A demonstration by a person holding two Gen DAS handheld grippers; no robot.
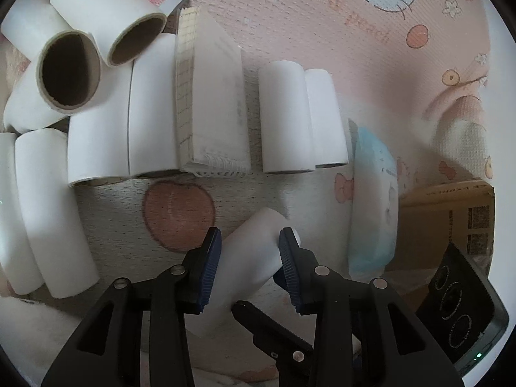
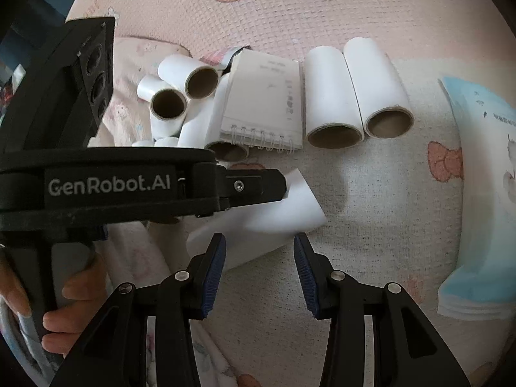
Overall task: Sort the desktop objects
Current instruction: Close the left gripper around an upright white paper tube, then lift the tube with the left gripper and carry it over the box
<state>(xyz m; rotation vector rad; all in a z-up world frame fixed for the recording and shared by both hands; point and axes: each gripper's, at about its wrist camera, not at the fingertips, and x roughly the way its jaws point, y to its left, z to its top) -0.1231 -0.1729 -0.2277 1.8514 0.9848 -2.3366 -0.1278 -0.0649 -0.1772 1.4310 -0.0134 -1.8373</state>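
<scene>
My left gripper [image 1: 250, 245] is shut on a white paper roll [image 1: 248, 264], which it holds just above the pink mat; the same roll shows in the right wrist view [image 2: 274, 213] under the left gripper's body. My right gripper [image 2: 259, 251] is open and empty, its fingers just in front of that roll. A spiral notebook [image 1: 216, 103] [image 2: 264, 106] lies flat among rolls. Two white rolls [image 1: 300, 116] [image 2: 354, 93] lie side by side to its right. A pile of several rolls [image 1: 74, 74] [image 2: 180, 96] lies to its left.
A blue tissue pack [image 1: 374, 200] [image 2: 480, 193] lies on the right of the mat. A cardboard box [image 1: 448, 222] stands at the far right. The right gripper's camera housing [image 1: 458, 306] shows beside it. A hand [image 2: 64, 296] grips the left gripper's handle.
</scene>
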